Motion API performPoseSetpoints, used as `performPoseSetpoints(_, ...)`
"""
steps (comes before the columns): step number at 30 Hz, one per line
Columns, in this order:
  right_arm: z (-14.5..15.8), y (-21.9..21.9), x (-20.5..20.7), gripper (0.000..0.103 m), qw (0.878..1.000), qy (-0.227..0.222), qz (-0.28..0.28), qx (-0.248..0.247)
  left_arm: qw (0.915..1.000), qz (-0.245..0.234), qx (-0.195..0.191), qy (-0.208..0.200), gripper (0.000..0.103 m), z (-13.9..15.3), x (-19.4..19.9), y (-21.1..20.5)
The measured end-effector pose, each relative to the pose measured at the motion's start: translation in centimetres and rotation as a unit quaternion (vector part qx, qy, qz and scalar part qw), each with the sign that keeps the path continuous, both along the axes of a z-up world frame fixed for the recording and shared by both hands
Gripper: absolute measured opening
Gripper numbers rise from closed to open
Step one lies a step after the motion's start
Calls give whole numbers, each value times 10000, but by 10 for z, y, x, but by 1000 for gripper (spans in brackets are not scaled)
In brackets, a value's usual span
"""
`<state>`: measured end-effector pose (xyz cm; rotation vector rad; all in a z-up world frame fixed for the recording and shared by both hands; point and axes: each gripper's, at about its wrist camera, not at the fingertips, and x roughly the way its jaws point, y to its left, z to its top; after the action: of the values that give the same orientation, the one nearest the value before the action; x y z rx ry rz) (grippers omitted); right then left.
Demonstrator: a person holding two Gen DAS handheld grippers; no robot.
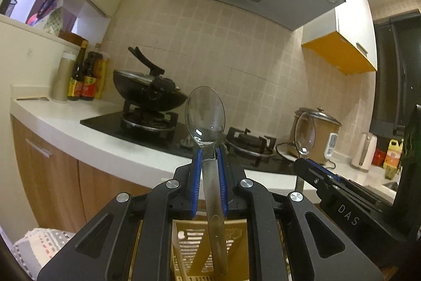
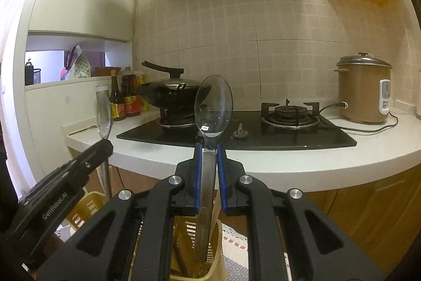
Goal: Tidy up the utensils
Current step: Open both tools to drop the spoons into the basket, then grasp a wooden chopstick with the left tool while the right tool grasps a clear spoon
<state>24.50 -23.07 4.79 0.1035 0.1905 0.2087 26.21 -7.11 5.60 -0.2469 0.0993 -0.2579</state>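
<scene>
Left gripper: fingers nearly closed, blue pads clamped on the neck of a clear spoon. The bowl stood upright above the fingertips; the handle ran down between the fingers toward a yellow slotted utensil holder directly below.

Right gripper: same arrangement. Fingers nearly closed on the neck of a second clear spoon, bowl up, handle hanging over a yellow utensil holder below it.

Each gripper showed in the other's view: the right one at the right edge of the left wrist view, the left one at the lower left of the right wrist view. Both were held side by side in front of the white counter.

On the counter: black gas hob, a lidded black wok on its left burner, sauce bottles to the left, a rice cooker at right.
</scene>
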Motion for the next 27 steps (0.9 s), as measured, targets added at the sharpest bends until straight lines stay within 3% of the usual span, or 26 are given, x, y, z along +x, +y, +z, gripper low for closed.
performPoseSetpoints(2, -1, -2, -3, 11, 10000, 55, 18, 54, 10000, -51, -6, 28, 16, -2, -3, 1)
performPoseSetpoints(4, -2, -5, -10, 17, 9998, 106, 97, 143, 10000, -48, -16, 36, 33, -2, -6, 5)
performPoseSetpoints(7, 1, -6, -23, 52, 9999, 46, 20, 154, 10000, -35, -40, 29, 38, -1, -15, 10)
performPoseSetpoints(16, 23, -4, -68, 52, 10000, 54, -40, -3, 9996, -212, -106, 160, 38, 20, -52, 27)
performPoseSetpoints(21, 38, -2, -98, 52, 9994, 206, -166, -235, 9987, -391, 74, 306, 38, 34, -82, 28)
performPoseSetpoints(24, 31, -4, -105, 52, 9945, 961, -215, -363, 9939, -663, 316, 818, 40, 30, -97, 26)
performPoseSetpoints(27, 13, -9, -101, 52, 9828, 1822, -50, -283, 9814, -1110, 435, 1507, 40, 13, -110, 26)
